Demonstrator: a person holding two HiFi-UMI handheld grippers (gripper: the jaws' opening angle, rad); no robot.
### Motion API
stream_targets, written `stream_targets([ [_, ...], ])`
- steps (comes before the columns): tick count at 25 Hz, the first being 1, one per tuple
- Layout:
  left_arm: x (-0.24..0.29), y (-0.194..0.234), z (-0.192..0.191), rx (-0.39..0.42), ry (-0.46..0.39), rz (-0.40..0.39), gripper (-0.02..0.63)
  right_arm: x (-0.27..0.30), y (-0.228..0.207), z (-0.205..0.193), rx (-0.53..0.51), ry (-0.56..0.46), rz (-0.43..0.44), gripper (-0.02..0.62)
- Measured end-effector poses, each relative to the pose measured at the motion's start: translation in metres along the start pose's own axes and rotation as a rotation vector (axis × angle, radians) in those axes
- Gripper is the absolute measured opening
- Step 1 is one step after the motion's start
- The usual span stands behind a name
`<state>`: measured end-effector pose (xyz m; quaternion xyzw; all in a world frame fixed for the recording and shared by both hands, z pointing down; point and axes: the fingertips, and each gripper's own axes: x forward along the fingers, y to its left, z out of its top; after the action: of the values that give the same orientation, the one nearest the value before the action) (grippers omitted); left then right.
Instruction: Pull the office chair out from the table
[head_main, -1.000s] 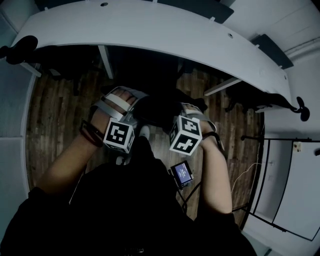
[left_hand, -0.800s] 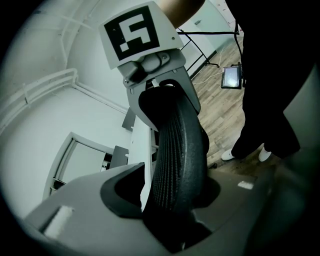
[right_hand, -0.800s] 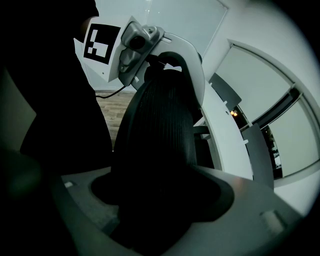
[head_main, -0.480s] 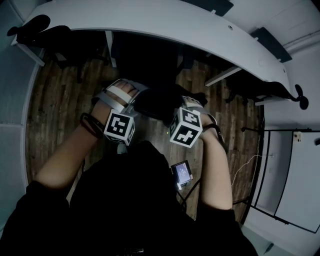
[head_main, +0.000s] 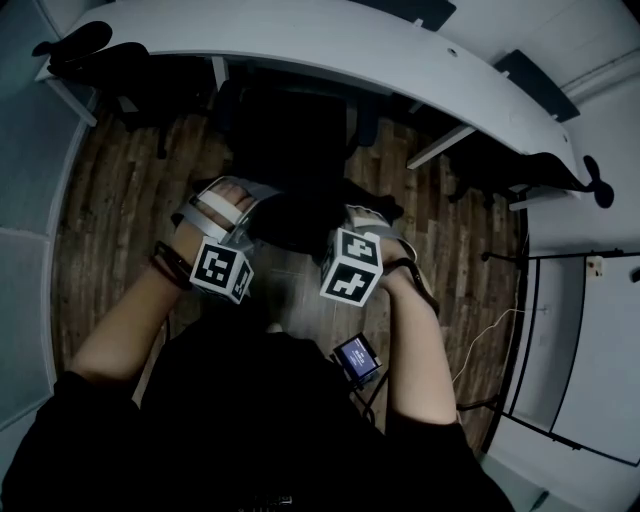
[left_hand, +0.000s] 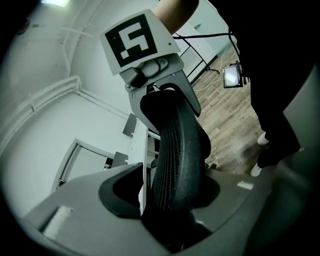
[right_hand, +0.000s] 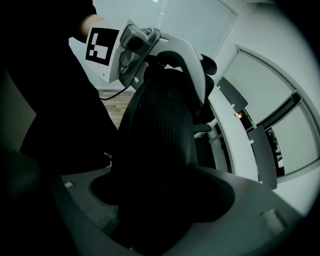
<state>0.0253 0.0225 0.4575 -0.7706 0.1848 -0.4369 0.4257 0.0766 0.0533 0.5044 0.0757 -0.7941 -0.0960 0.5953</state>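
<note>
The black office chair (head_main: 290, 130) stands in front of the white table (head_main: 330, 45), its seat partly out from under the edge. Its mesh backrest (head_main: 300, 215) faces me. My left gripper (head_main: 248, 208) is shut on the backrest's top edge at the left, and my right gripper (head_main: 358, 218) is shut on it at the right. In the left gripper view the mesh backrest (left_hand: 175, 160) runs between the jaws of the left gripper (left_hand: 172, 202). The right gripper view shows the same backrest (right_hand: 160, 135) clamped in the right gripper (right_hand: 160, 200).
Other dark chairs sit under the table at the left (head_main: 130, 70) and right (head_main: 500, 180). The floor (head_main: 110, 220) is wood planks. A small lit screen (head_main: 357, 357) hangs at my waist. A white-framed stand (head_main: 570, 350) is at the right.
Both grippers and the chair have moved away from the table toward me. More of the seat now shows beyond the table's edge.
</note>
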Motion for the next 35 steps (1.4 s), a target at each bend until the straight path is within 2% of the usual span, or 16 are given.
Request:
stream_targets([
  [9,-0.04,-0.048,0.061,-0.004,0.017,0.017,0.181,-0.026,0.081,-0.019,-0.018,-0.007,-0.01,0.354],
  [17,-0.089,-0.085,0.086,-0.003,0.02,0.01,0.178,-0.042,0.146,-0.006,-0.005,0.004,-0.017,0.354],
  [25,-0.125,-0.109,0.098,0.007,-0.016,0.009,0.178,-0.049,0.189,0.009,0.024,0.016,-0.042,0.354],
  [28,-0.13,-0.114,0.096,0.018,-0.017,-0.019,0.183,-0.051,0.195,0.015,0.039,0.02,-0.053,0.354],
  [30,-0.134,-0.115,0.098,-0.007,-0.03,-0.056,0.201,-0.053,0.198,0.017,0.048,0.021,-0.055,0.354],
  [32,-0.138,-0.118,0.1,-0.033,-0.05,-0.108,0.254,-0.055,0.2,0.02,0.049,0.018,-0.073,0.359],
  [35,-0.152,-0.123,0.104,-0.07,-0.073,-0.215,0.285,-0.069,0.202,0.028,0.075,-0.031,-0.114,0.359],
])
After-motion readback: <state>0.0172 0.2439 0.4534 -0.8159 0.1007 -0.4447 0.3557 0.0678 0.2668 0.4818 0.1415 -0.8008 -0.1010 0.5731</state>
